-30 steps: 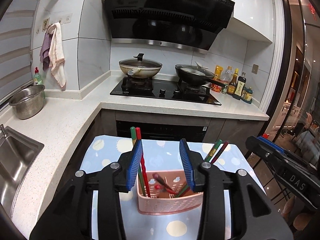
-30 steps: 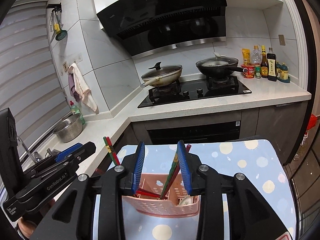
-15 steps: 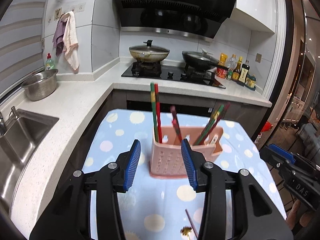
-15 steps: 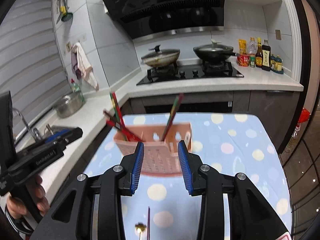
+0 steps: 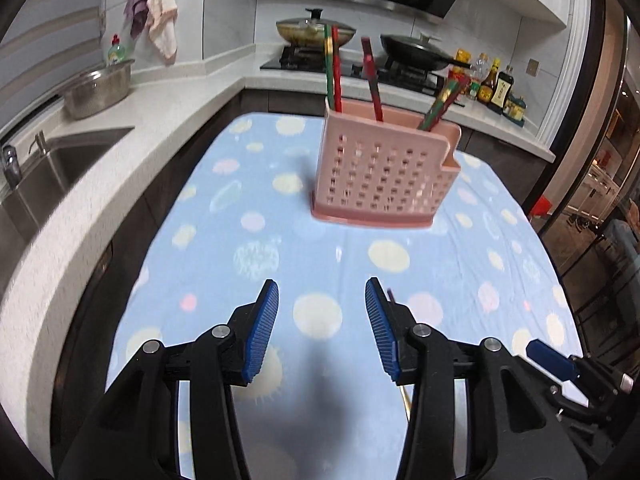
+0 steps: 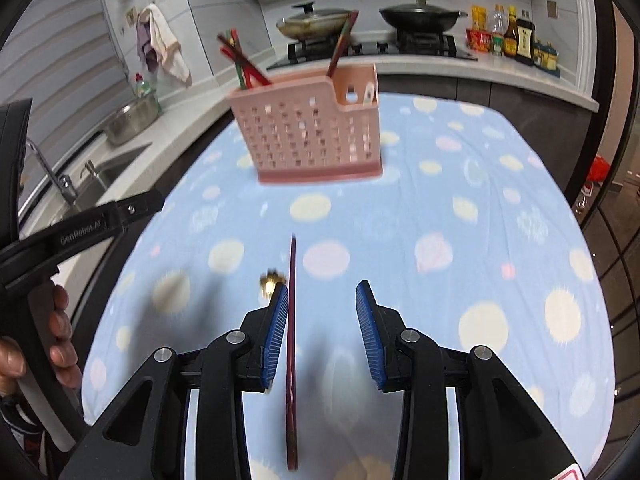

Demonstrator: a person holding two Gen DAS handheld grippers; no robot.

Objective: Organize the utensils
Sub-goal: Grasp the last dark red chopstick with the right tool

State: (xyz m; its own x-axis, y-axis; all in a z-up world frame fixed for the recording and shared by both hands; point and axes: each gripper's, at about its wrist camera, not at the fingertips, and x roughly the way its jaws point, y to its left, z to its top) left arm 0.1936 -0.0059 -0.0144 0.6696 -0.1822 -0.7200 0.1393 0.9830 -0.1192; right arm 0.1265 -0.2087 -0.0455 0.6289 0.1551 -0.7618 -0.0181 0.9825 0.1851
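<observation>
A dark red chopstick [image 6: 292, 360] lies flat on the dotted blue cloth [image 6: 460, 240], its long axis running from the near edge straight toward the pink holder [image 6: 308, 136]. It sits between the spread, empty fingers of the right gripper [image 6: 322, 296], just beside the left pad. A small gold object [image 6: 270, 280] lies next to it, blurred. The left gripper [image 5: 322, 292] stands open over bare cloth. The holder stands upright, chopsticks [image 5: 334, 68] leaning inside.
</observation>
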